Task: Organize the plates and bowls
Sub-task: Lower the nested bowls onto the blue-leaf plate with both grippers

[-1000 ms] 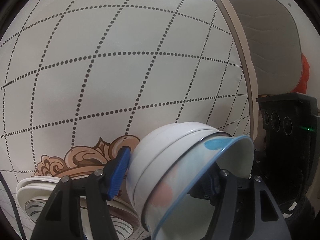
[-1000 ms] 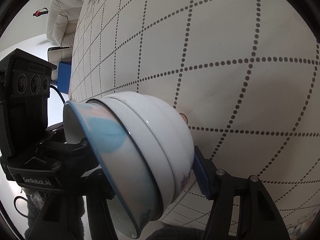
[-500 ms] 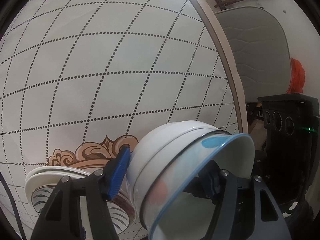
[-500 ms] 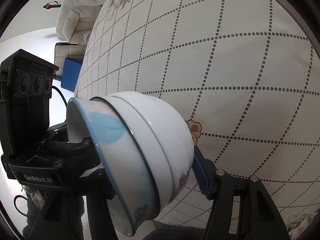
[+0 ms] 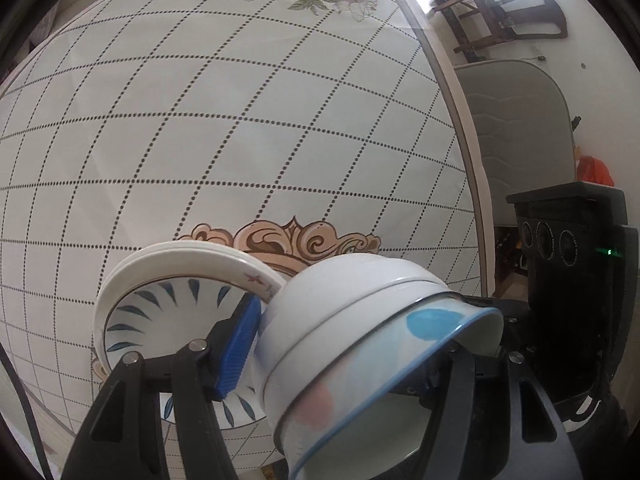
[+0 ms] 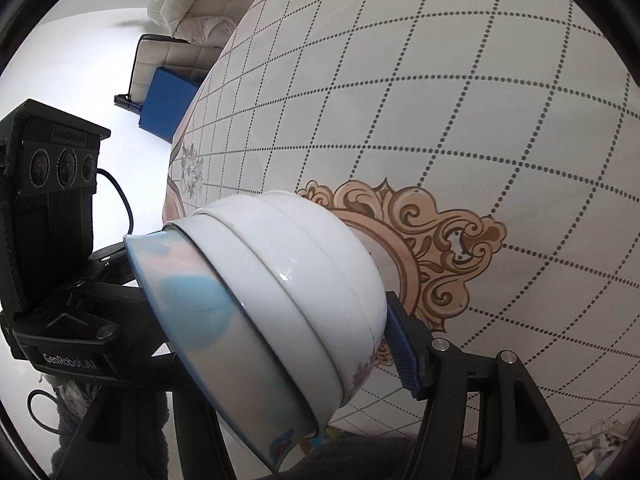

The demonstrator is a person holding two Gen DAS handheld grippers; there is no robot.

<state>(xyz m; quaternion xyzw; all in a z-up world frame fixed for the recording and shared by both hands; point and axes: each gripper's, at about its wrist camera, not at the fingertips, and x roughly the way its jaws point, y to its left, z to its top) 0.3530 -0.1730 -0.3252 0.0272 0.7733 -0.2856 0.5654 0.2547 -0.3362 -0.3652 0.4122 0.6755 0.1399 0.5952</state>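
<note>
Since a second ago we have lifted the stack of bowls [image 5: 360, 332] clear of the bench [image 5: 200, 120], and the plates [image 5: 176, 308], then only a sliver at the bottom edge of the left view, now show almost whole.

We see three glossy ceramic bowls nested mouth to base and tipped on their side: two plain white round ones over an innermost bowl with a thin blue rim and soft blue and pink patches. Nothing shows inside the open mouth.

Our left gripper [image 5: 340, 352] is clamped across the stack, its ribbed blue pad pressed to the white outer wall on one side, its other finger hidden behind the blue-rimmed bowl. Our right gripper [image 6: 256, 344] grips the same stack [image 6: 280, 300] from the opposite side, blue pad against the foot of the outermost bowl near a small purple flower print (the far finger is hidden here too).

Below, the plates lie stacked on the bench near its near edge, the top one white with blue leaf strokes around its well.

A smooth cloth of dotted diamond lines covers the bench [image 6: 480, 120], with a tan scrolled medallion [image 6: 432, 248] at its middle.
</note>
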